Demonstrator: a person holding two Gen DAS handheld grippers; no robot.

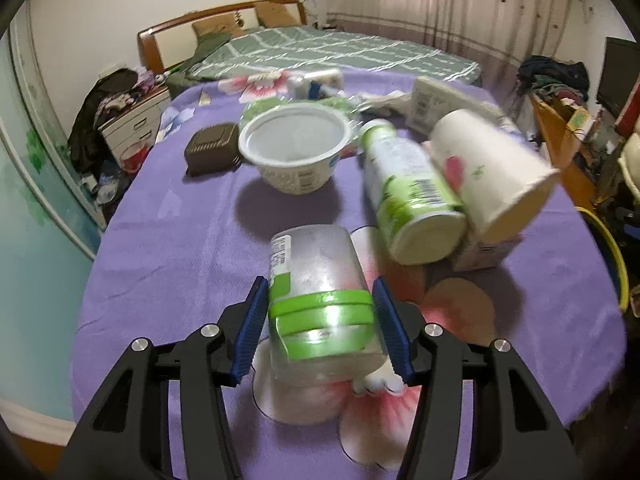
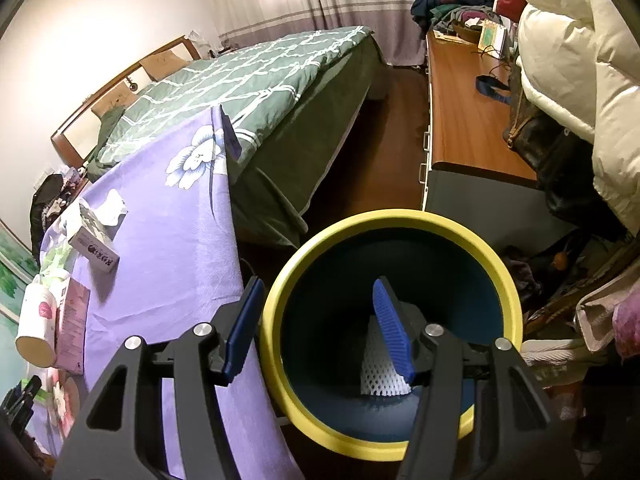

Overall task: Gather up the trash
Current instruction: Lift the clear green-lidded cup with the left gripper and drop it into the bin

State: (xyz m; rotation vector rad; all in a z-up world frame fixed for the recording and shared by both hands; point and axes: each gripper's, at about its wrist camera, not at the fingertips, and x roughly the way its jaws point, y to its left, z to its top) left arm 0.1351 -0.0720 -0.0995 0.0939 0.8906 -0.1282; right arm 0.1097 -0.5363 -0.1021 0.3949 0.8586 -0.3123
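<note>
While left claw (image 1: 320, 328) clamps clear cup (image 1: 320, 280), right view alone shows bin (image 2: 496, 264); right claw (image 2: 320, 332) parted, empty.

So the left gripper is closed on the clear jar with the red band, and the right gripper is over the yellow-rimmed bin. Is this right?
Not quite: the band on the clear jar is green, not red, as the left wrist view shows. The rest holds: the left gripper is closed on that jar, and the right gripper hangs open over the yellow-rimmed bin.
</note>
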